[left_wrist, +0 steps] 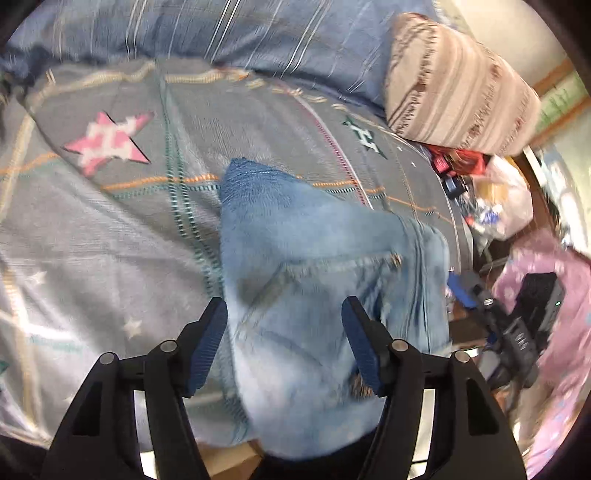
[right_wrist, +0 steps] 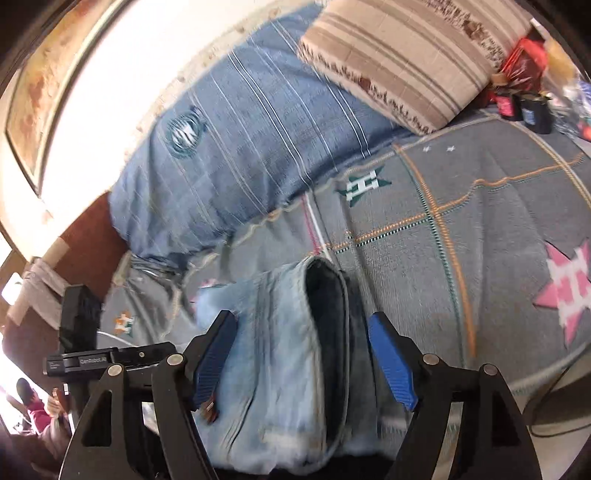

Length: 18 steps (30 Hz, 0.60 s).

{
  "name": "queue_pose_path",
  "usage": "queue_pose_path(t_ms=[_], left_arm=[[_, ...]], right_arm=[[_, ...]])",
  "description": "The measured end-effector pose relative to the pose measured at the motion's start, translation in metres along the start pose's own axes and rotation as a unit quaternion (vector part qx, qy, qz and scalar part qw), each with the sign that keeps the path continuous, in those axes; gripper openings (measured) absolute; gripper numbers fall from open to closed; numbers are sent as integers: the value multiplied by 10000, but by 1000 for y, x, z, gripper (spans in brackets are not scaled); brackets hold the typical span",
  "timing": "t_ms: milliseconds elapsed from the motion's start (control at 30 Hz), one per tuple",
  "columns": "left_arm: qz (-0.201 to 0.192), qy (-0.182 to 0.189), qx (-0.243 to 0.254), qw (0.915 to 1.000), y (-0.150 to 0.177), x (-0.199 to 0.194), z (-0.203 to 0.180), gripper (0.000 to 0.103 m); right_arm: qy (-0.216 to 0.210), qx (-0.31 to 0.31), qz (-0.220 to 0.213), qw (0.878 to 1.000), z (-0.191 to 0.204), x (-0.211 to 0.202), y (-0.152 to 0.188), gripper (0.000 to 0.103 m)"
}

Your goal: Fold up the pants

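Bedroom setup: grey bedspread (left_wrist: pixel 110 229) with star patches and stitched grid lines, blue striped pillow (left_wrist: pixel 221 33) at the far edge, beige striped cushion (left_wrist: pixel 458 88) beside it. Both views are motion-blurred.

Left gripper (left_wrist: pixel 284 343): jaws spread, nothing pinched. Light-blue jeans (left_wrist: pixel 317 266) lie on the bedspread, running from under the jaws out ahead of them; denim fills the gap between the fingers. Far end of the bundle tapers to a corner ahead of the left jaw. A seam with some fraying runs across just ahead of the jaws. Beyond the right jaw, off the bed edge: clutter, plastic bags, pink fabric, and what I take for the other gripper's black body.

Right gripper (right_wrist: pixel 303 354): jaws also spread, straddling the jeans (right_wrist: pixel 280 332). An open end with dark inside sits just ahead between the jaws, nearer the right one. Can't tell if it's waistband or leg hem. Left of the left jaw, some black hardware; bare bedspread (right_wrist: pixel 480 221) right of the right jaw.

Handling, my read: denim is soft but heavyish, holds a crease, not slippery, not fragile. Thick seams give good bite. I'd pinch at the hemmed rim or side seam, both layers together, not mid-panel. Soft bedding underneath will sag, so expect the cloth to bunch if dragged.
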<state>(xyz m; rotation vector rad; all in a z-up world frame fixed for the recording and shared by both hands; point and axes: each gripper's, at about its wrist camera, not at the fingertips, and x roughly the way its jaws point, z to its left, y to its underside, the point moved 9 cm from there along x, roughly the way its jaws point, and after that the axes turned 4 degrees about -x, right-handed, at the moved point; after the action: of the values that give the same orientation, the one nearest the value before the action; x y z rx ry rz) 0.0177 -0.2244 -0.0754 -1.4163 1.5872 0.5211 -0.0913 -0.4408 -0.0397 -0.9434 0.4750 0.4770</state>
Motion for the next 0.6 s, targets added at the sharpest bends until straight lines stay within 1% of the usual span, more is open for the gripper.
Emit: queue_pose_path(t_ms=[33, 100, 133, 167, 200, 233, 300, 333, 367, 400, 433, 467, 500, 533, 600], left_arm=[[14, -36, -56, 10000, -7, 7, 0, 64], [-109, -195, -25, 9997, -18, 15, -2, 64], [-193, -395, 37, 9990, -28, 19, -4, 62], [-212, -410, 38, 9989, -28, 18, -5, 60], [-200, -358, -8, 9992, -33, 19, -9, 60], [-254, -389, -26, 9989, -35, 18, -9, 60], [-320, -577, 13, 9978, -40, 25, -8, 61], [-308, -654, 6, 9974, -42, 32, -4, 61], [-272, -693, -27, 9972, -41, 36, 2, 63], [-240, -640, -54, 9976, -42, 40, 3, 63], [-245, -623, -39, 9977, -42, 41, 2, 64], [-255, -632, 14, 9977, -42, 39, 0, 64], [-259, -648, 88, 9975, -43, 37, -3, 64], [-264, -637, 185, 9974, -41, 32, -5, 64], [-251, -531, 215, 9980, -39, 24, -5, 63]], right_arm=[[9, 13, 66, 10000, -1, 11, 0, 76], [24, 138, 167, 9998, -4, 36, -4, 76], [-70, 197, 250, 9995, -4, 49, -5, 58], [-187, 209, 450, 9986, -4, 64, -6, 32], [-398, 200, 638, 9970, 0, 72, -5, 5], [-464, 109, 621, 9969, 7, 75, -9, 4], [-358, -582, 254, 9973, 30, 67, -29, 4], [-316, -700, 169, 9969, 34, 65, -33, 4], [-248, -724, 197, 9969, 32, 67, -34, 4], [-71, -697, 407, 9967, 21, 79, -29, 4], [124, -677, 545, 9961, 10, 87, -23, 9], [202, -617, 725, 9953, -2, 98, -13, 10], [65, -485, 736, 9961, -7, 101, -10, 10], [-57, -331, 656, 9973, -7, 97, -12, 10], [-267, -133, 567, 9979, -2, 84, -18, 24]])
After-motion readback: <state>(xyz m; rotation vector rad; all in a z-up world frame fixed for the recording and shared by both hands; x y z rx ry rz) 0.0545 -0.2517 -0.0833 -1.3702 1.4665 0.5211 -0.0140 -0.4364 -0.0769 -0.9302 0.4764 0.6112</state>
